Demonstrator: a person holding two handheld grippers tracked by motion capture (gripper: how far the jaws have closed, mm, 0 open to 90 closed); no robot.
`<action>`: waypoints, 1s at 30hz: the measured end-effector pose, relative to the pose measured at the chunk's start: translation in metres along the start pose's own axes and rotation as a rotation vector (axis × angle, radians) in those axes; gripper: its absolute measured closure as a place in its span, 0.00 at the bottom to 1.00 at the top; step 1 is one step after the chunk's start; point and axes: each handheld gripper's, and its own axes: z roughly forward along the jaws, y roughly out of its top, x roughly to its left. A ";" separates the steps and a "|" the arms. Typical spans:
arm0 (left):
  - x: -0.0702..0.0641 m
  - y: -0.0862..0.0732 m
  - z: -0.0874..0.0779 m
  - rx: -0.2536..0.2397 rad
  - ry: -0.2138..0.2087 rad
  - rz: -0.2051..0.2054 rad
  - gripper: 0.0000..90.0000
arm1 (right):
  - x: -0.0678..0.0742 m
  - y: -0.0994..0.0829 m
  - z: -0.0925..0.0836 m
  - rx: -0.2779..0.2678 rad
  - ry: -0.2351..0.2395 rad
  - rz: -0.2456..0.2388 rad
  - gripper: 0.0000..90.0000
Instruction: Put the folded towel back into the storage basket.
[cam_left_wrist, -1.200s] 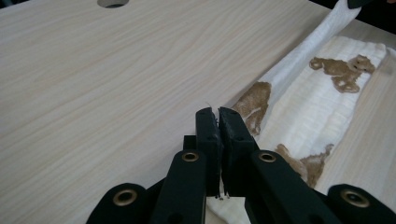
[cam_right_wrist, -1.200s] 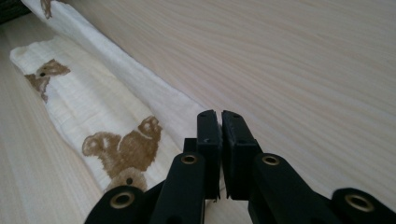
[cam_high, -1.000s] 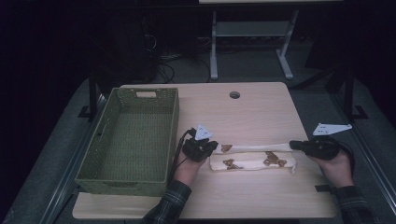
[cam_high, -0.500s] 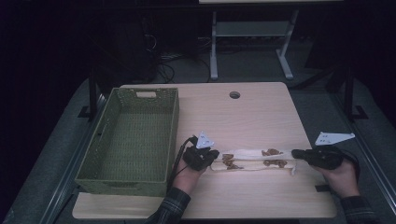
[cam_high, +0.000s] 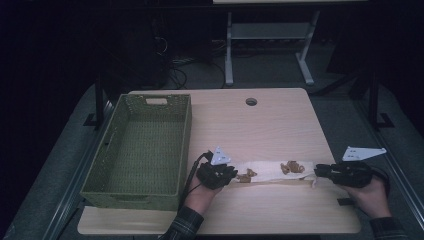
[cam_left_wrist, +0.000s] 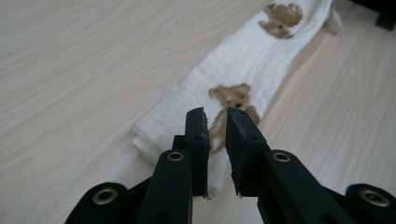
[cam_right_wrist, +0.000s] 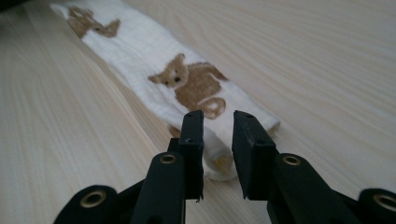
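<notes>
- Folded white cloth (cam_high: 272, 172) with brown bear prints lies as a long narrow strip on the wooden surface (cam_high: 260, 125), near the person's edge, running left to right between the two grippers.
- Green woven basket (cam_high: 142, 147) sits at the left of the surface, apart from the cloth, nothing inside it.
- Left gripper (cam_high: 227, 175) is at the cloth's left end; in the left gripper view its jaws stand over that end with a narrow gap between them, bear print (cam_left_wrist: 233, 100) visible through the gap — not clamped, not wide open, cloth lying flat under them.
- Right gripper (cam_high: 320, 172) is at the cloth's right end; in the right gripper view the jaws are parted with a clear gap, straddling the folded end (cam_right_wrist: 224, 154) — no grip on the cloth that I can see.
- Handling, my read: cloth looks thin, soft, light — several layers stacked, so it will sag and flop if lifted from one point, and loose layers may slip apart.
- Not fragile, not slippery against the wood by the look of it.
- Best hold, as I judge it: pinch each short end through all layers at once, close to the edge, both ends together to keep the strip taut.
- Risk: catching only the top layer, which would unfold the stack.
</notes>
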 end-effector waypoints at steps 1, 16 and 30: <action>-0.001 0.001 0.000 -0.005 -0.004 0.001 0.87 | 0.001 0.001 -0.002 -0.009 -0.002 -0.006 0.84; 0.003 -0.014 0.030 0.141 -0.008 0.001 0.90 | 0.005 -0.006 0.026 0.146 0.019 -0.003 0.99; -0.001 -0.013 0.014 0.128 -0.012 0.001 0.61 | 0.014 -0.015 0.015 0.147 0.030 0.016 0.99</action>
